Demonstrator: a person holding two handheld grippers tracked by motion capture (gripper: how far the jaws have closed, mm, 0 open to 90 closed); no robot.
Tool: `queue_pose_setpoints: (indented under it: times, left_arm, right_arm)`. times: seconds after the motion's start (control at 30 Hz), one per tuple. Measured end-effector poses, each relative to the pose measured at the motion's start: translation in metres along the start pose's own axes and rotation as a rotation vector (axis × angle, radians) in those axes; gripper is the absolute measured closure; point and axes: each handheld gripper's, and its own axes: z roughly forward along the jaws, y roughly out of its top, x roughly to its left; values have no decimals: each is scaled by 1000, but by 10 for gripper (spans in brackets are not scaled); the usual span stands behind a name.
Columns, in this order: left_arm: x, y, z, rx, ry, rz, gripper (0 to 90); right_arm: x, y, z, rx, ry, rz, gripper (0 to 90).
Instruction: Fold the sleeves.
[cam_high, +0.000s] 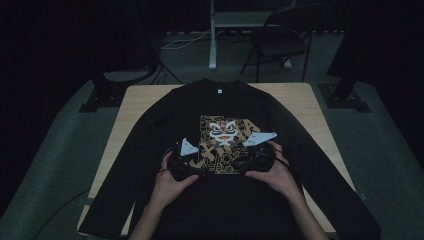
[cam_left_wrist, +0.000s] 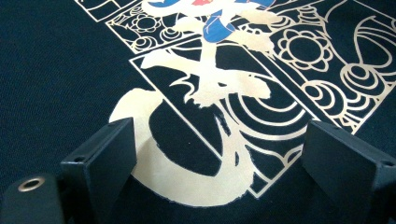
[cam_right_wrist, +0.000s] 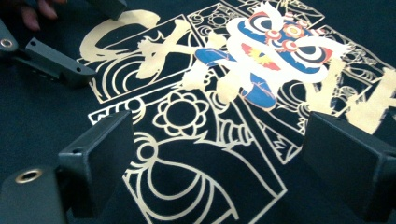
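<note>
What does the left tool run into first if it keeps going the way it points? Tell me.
Most likely the black sweatshirt itself: the left tool, jaws open, points low over the gold print, so it would meet the printed fabric just ahead. Depth is hard to judge.

Left hand-held gripper (cam_high: 192, 161): black body, grey three-cornered plate on top, blocky matte-black jaws, brass-ringed screw hole at jaw base. Right hand-held gripper (cam_high: 248, 156): same build. Forearms bare, no sleeves.
</note>
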Motion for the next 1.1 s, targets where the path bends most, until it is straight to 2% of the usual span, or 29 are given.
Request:
queue_pose_setpoints:
  times: [0.27,0.63,1.1]
  left_arm:
    - [0,0,0,-2,0,-2,115]
    - [0,0,0,-1,-1,-2,115]
    - [0,0,0,1,-1,1,115]
  right_arm:
    - [-6,2,-10,0,-25,-1,93]
    - [-20,-1,-27,-3,-64,20,93]
    - [-43,-16,-48,-12,-122,76,93]
